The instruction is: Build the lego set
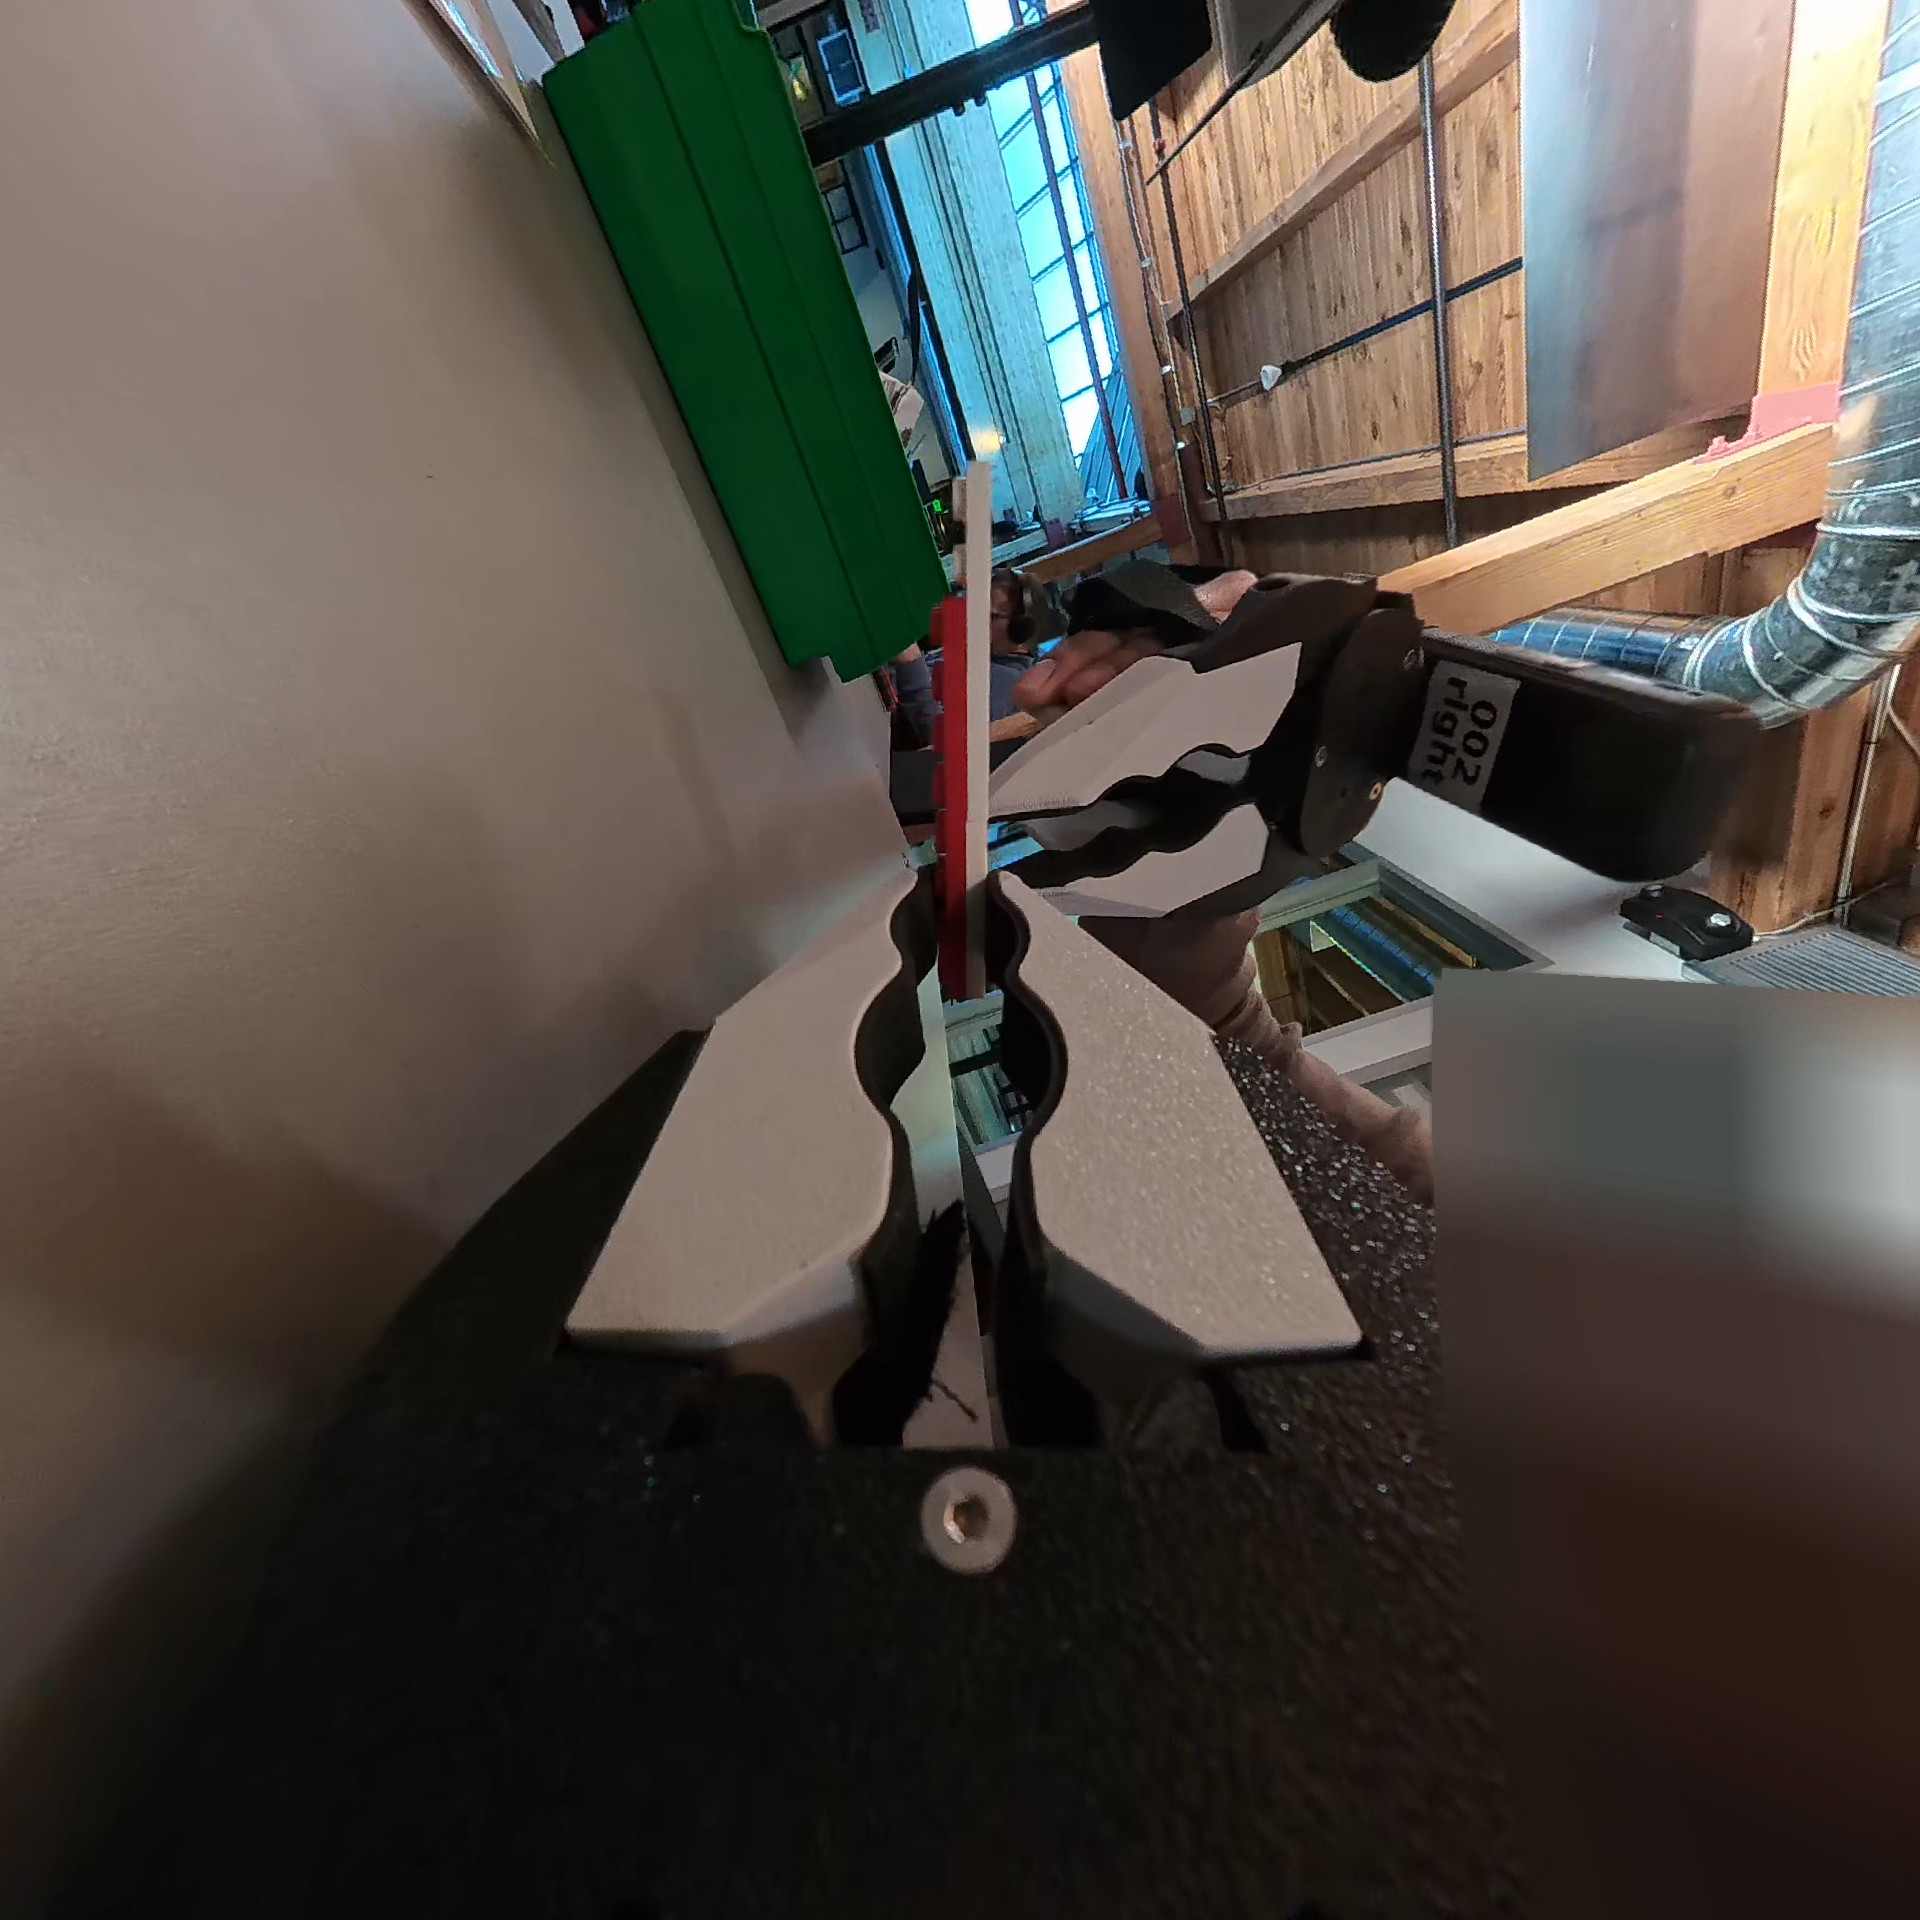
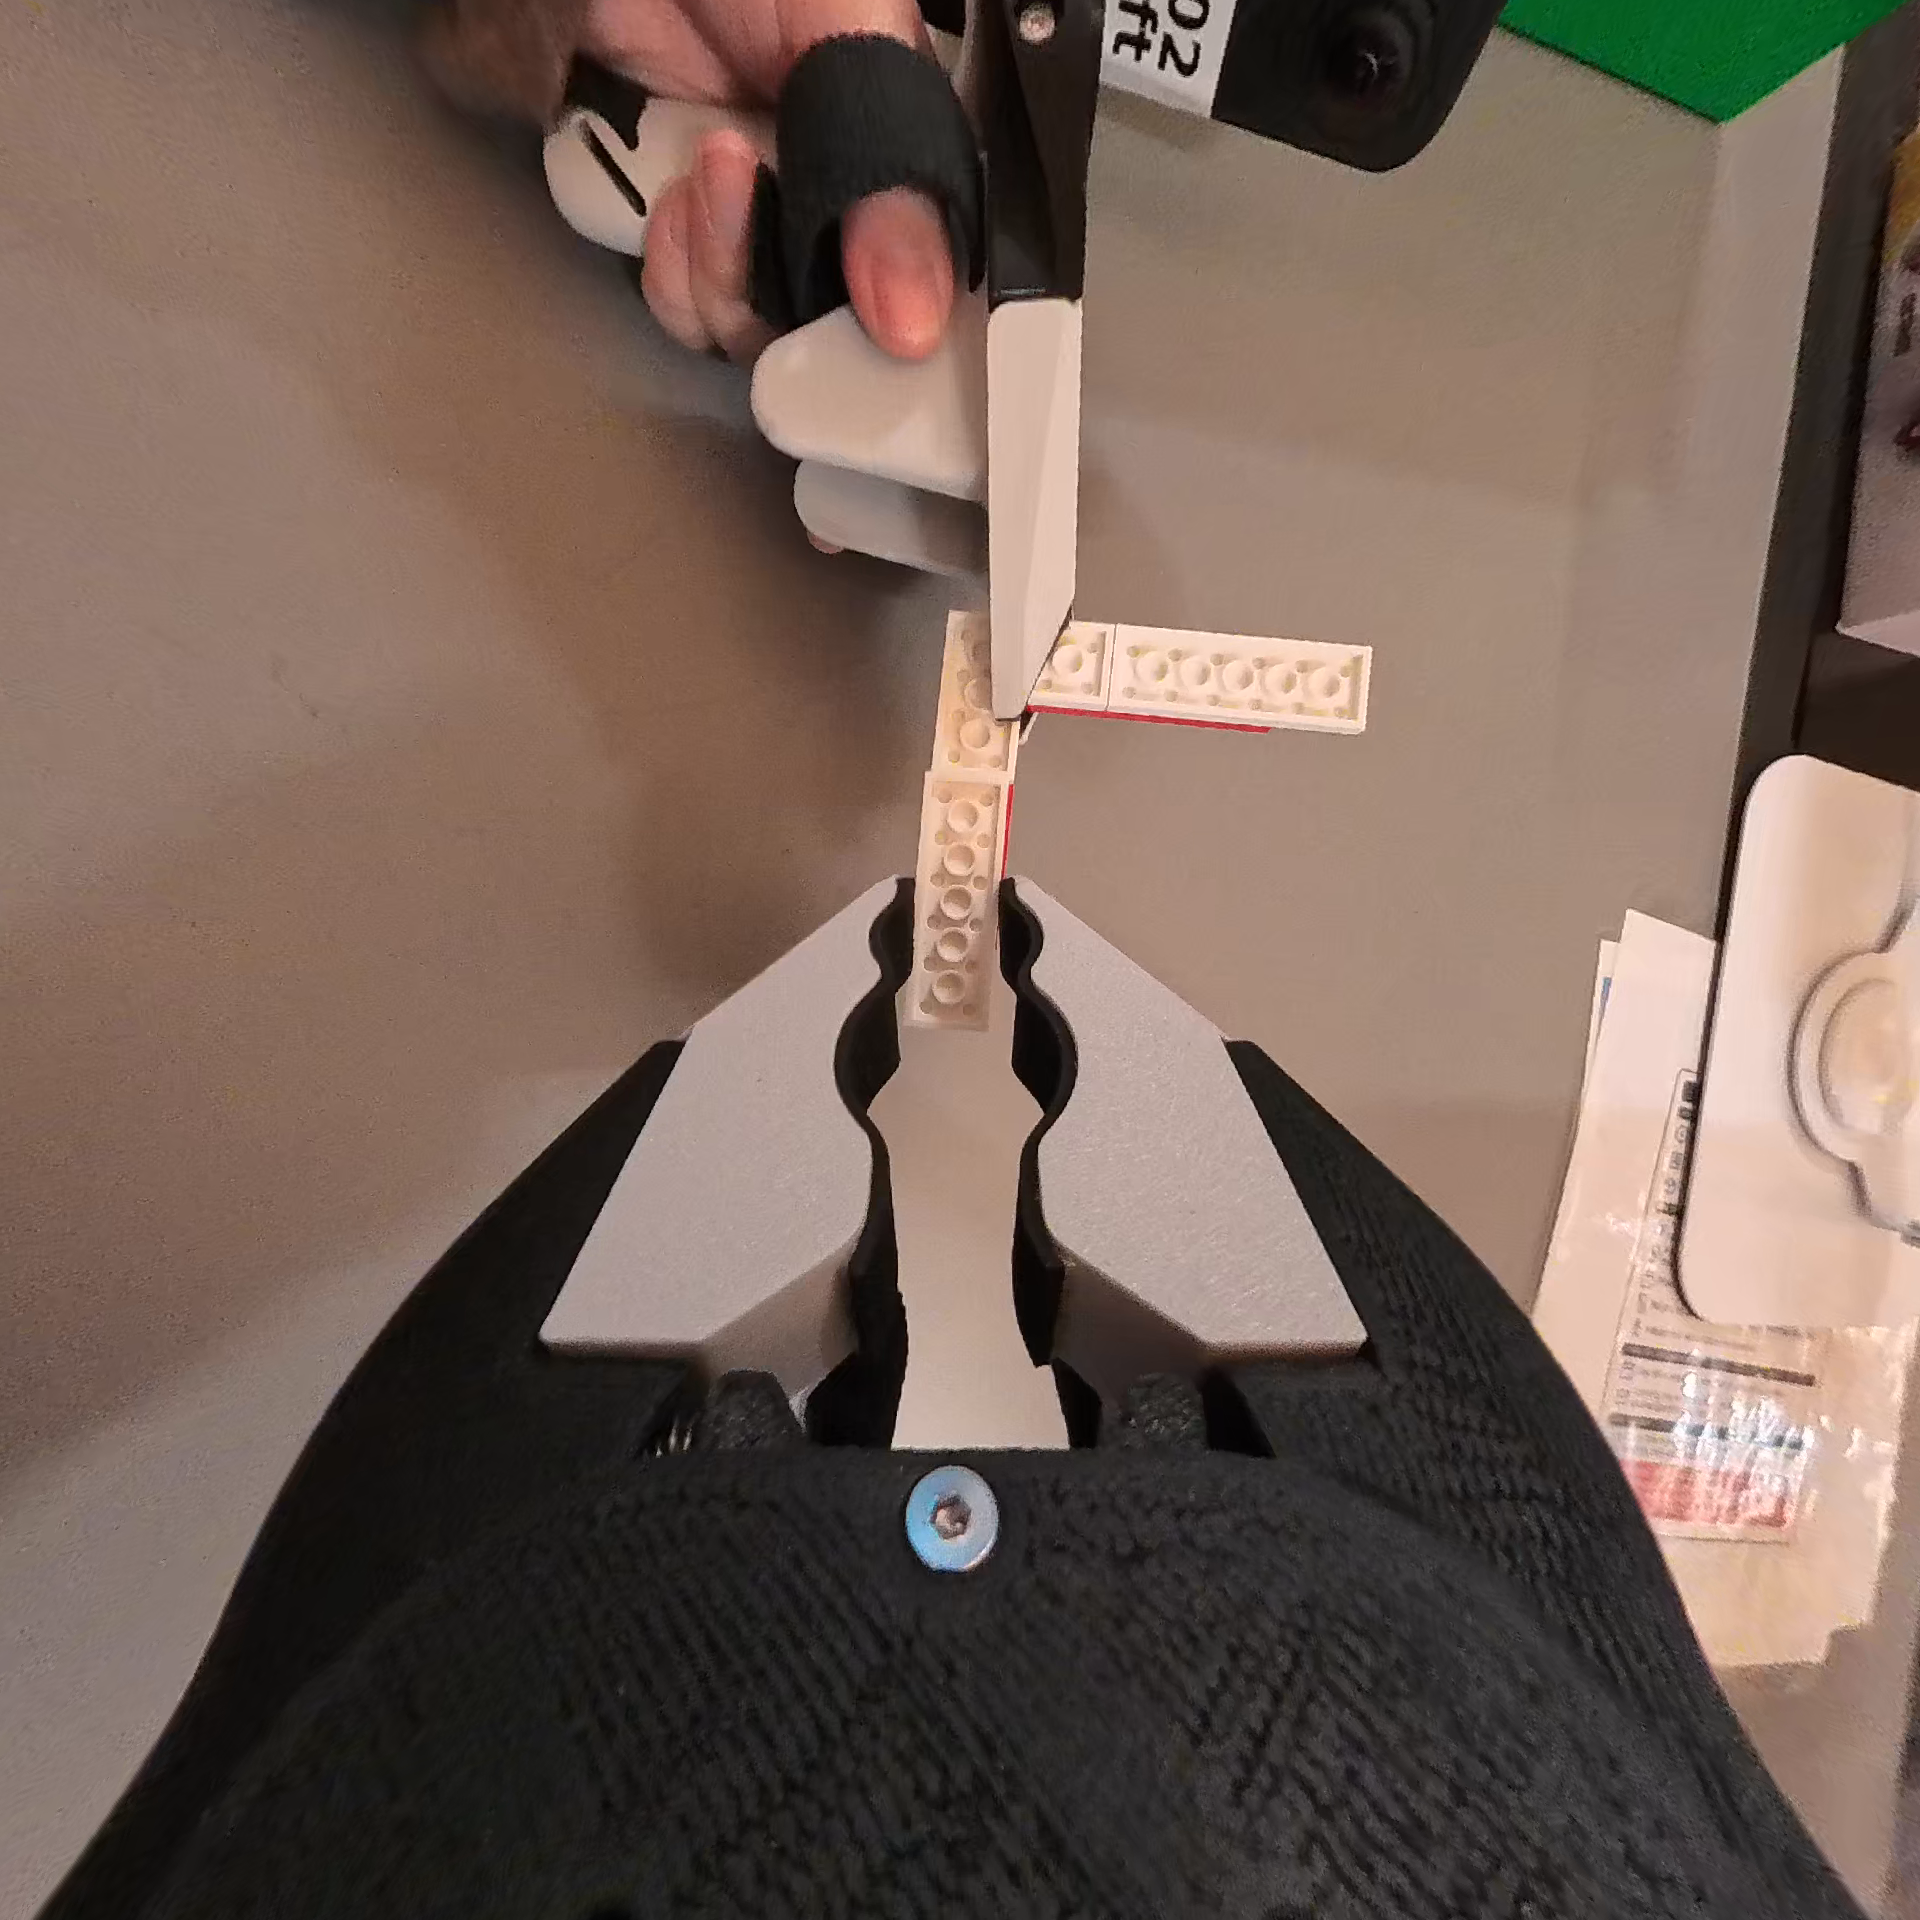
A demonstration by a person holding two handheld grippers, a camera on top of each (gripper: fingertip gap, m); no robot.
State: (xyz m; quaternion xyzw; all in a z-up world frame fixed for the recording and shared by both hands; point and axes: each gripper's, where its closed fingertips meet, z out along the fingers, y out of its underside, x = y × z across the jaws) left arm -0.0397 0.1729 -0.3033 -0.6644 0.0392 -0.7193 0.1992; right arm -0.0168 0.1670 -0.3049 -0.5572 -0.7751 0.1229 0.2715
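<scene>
An L-shaped lego assembly of white plates backed with red is held above the grey table, undersides facing the right wrist camera. My right gripper is shut on the end of the arm that points toward it. My left gripper comes down from the top and pinches the corner of the L. In the left wrist view the assembly shows edge-on, red on the left and white on the right, clamped in my left gripper. The right gripper meets it from the right.
A green bin stands at the table's far side, also seen in the right wrist view. A white moulded tray, papers and a clear plastic bag lie to the right. A person's hand holds the left gripper.
</scene>
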